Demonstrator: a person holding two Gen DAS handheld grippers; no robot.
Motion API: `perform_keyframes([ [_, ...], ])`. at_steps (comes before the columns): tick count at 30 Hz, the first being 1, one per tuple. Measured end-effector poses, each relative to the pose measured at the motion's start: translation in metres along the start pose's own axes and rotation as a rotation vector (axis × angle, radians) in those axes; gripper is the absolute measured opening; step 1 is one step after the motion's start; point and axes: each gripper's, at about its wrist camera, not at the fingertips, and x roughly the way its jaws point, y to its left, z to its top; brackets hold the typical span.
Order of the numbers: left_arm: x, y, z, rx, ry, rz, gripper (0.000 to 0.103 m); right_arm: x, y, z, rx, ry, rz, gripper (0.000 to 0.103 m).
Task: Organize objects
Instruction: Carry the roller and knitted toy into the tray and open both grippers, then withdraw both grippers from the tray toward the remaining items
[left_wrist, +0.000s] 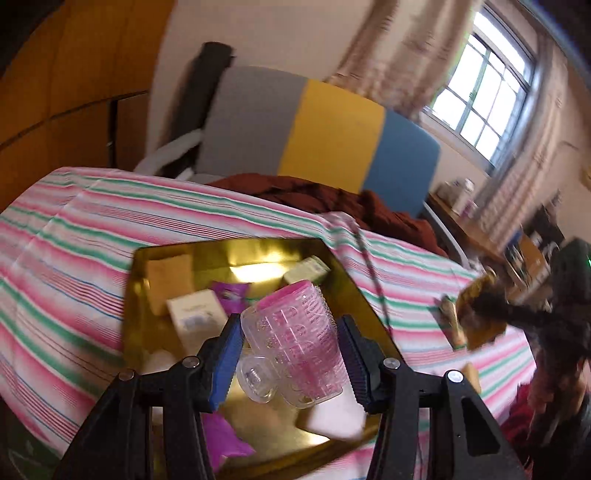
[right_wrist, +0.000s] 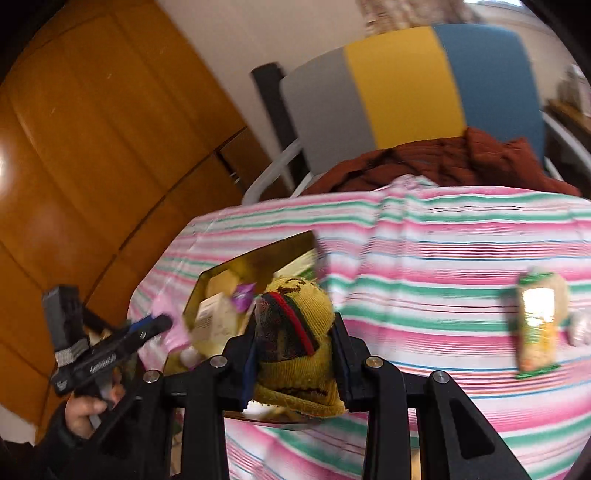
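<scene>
Gathering loose items into gold tray (left_wrist: 135, 306) on striped table (left_wrist: 74, 236). Left tool (left_wrist: 290, 345) clamped on pink-and-clear cup (left_wrist: 295, 332), over tray; likely release next. Right tool (right_wrist: 293, 349) clamped on yellow knit sock (right_wrist: 295, 332), near tray edge; must carry leftward over tray. Snack packet (right_wrist: 537, 325) on table, well apart.

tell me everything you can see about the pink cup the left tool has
The cup is clear moulded plastic with a raised, bumpy pattern and a small clear handle at its lower left; pink shows through its wall and at its far end. It looks like a small mug. It lies tilted, pink end pointing away from the camera, and sits between the blue pads of the left tool, which look shut on it. It is held over the gold tray on the striped cloth; whether it touches anything in the tray cannot be told.
</scene>
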Motion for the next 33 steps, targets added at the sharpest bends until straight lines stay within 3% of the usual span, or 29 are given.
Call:
perform_keyframes([
  [4, 0.01, 0.008, 0.018, -0.013, -0.016, 0.012, 0.053, 0.034, 0.022, 0.003, 0.003, 0.036, -0.004, 0.039],
  [6, 0.02, 0.008, 0.029, -0.006, -0.023, 0.034, 0.053, 0.047, 0.028, 0.006, 0.01, 0.046, 0.0, 0.048],
  [7, 0.024, 0.01, 0.035, -0.013, -0.039, 0.041, 0.053, 0.051, 0.031, 0.007, 0.015, 0.048, 0.003, 0.057],
  [8, 0.028, 0.012, 0.04, -0.019, -0.043, 0.051, 0.06, 0.054, 0.032, 0.008, 0.019, 0.046, -0.003, 0.072],
  [10, 0.036, 0.017, 0.046, -0.041, -0.029, 0.069, 0.077, 0.057, 0.036, 0.01, 0.023, 0.038, 0.0, 0.085],
  [17, 0.029, 0.027, 0.029, -0.096, -0.021, 0.07, 0.08, 0.064, 0.047, -0.002, -0.017, 0.08, -0.01, 0.085],
  [25, 0.008, 0.015, -0.008, -0.071, -0.015, 0.16, 0.08, 0.07, 0.06, -0.025, -0.066, 0.1, -0.068, 0.087],
  [28, 0.0, 0.01, -0.018, -0.059, -0.021, 0.186, 0.08, 0.071, 0.066, -0.03, -0.093, 0.094, -0.103, 0.088],
  [33, -0.015, -0.002, -0.03, -0.028, -0.04, 0.239, 0.08, 0.065, 0.078, -0.04, -0.165, 0.028, -0.24, 0.093],
])
